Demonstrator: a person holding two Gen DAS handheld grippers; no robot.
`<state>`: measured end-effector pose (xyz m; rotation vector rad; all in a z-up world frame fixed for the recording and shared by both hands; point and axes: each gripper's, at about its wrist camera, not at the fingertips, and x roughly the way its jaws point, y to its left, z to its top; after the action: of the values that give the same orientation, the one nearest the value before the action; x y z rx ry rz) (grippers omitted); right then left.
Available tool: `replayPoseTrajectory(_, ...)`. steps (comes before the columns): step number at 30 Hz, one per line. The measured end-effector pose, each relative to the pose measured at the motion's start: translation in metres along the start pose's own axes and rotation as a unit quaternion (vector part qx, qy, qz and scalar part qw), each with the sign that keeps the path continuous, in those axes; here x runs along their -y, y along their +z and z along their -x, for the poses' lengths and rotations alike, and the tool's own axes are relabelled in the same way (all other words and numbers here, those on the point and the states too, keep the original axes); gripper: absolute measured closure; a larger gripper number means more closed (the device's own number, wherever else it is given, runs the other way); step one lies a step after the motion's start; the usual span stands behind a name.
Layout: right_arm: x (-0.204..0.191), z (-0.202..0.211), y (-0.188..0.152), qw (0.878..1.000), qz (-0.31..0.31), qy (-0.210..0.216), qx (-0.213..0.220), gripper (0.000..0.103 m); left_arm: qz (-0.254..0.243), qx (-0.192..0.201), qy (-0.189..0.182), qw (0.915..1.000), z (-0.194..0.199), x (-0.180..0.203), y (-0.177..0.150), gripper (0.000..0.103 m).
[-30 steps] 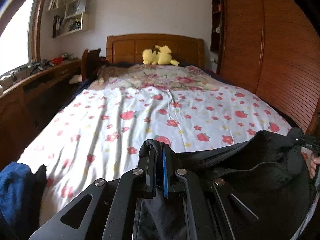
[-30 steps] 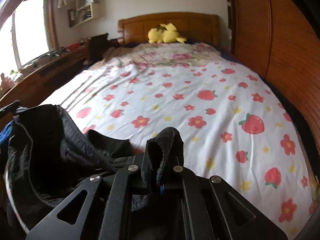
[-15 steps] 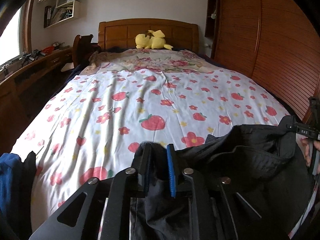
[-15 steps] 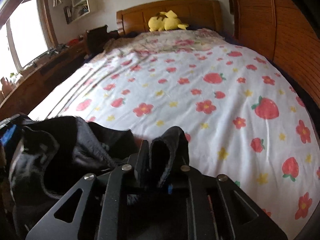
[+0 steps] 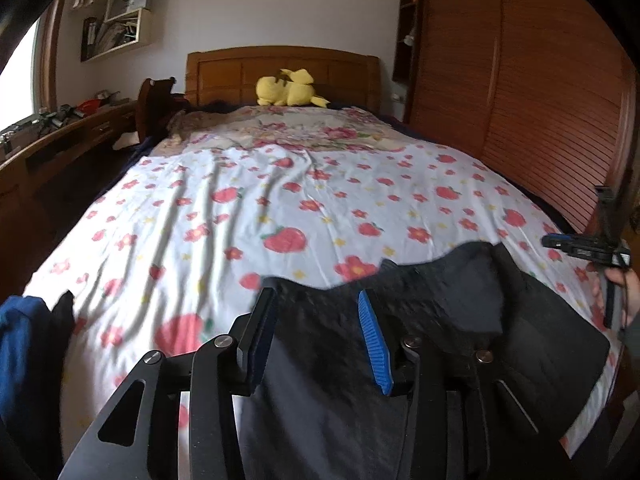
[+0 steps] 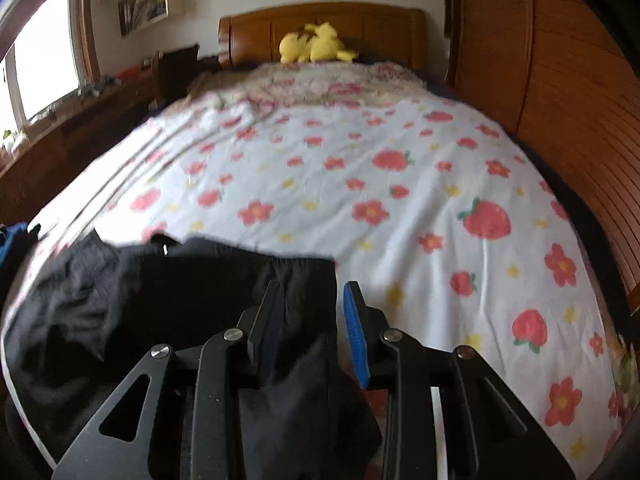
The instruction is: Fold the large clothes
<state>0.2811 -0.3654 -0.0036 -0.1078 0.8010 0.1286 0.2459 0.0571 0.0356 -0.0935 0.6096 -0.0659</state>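
Both grippers, L (image 5: pixel 316 332) & R (image 6: pixel 312 320), jaws just opened, parted, garment (image 5: pixel 460 320) dropped on bed (image 5: pixel 280 184); risk: cloth snags R pad, drags fold out.

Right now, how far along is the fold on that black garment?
Done: the black garment is laid down at the foot of the bed, its far edge spread across the sheet. In hand: both jaws have just been opening; the left gripper and right gripper stand open over the cloth, not pinching it. Left: no crease visible, and the side in the right wrist view is bunched.
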Motion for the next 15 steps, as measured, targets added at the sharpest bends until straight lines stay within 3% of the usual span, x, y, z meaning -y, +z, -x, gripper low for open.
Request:
replayPoseTrajectory(6,-0.021,-0.003,-0.013,0.999,0.018,0.034,-0.002,0.072,0.003,-0.018,-0.029,0.9994,-0.002,0.015,-0.02,0.059)
replayPoseTrajectory(10,-0.063,0.001,-0.01,0.996,0.04,0.08,0.003,0.072,0.005,-0.012,-0.043,0.999,0.005,0.018,-0.027,0.059)
replayPoseTrajectory(15,-0.12,-0.013,-0.006,0.99,0.057,0.129,-0.019,0.072,-0.02,-0.002,-0.034,0.9992,0.016,0.026,-0.035,0.059)
